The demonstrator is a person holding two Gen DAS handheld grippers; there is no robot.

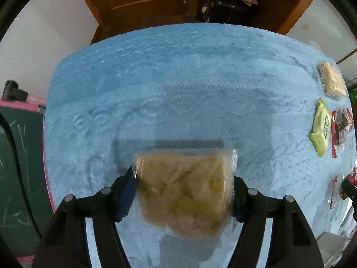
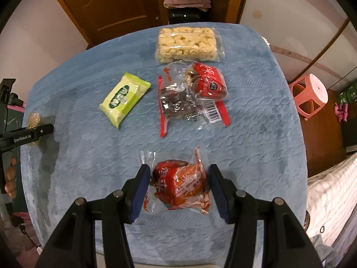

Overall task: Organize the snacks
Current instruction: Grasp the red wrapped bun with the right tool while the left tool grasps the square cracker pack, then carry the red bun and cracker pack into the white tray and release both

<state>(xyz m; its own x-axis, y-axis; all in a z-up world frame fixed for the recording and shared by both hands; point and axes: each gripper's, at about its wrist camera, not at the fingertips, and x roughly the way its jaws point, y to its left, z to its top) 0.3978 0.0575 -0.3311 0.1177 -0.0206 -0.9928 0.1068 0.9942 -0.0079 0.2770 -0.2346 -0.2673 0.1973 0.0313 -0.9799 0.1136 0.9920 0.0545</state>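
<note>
Your left gripper [image 1: 183, 192] pinches a clear bag of yellow puffed snack [image 1: 183, 189] above the blue cloth [image 1: 178, 84]. Your right gripper [image 2: 177, 187] stands spread around a red snack packet [image 2: 181, 184] lying there. A wooden door [image 2: 111, 6] stands behind.

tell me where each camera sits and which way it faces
Left wrist: sits on the left claw, looking down along its fingers at a clear pack of tan puffed snack between them, over the blue cloth.
Right wrist: sits on the right claw, looking down at a red snack pack between its fingers; the left claw shows at the left edge.
Shared: the blue cloth, the green pack, the far puffed snack pack, the wooden door.
</note>
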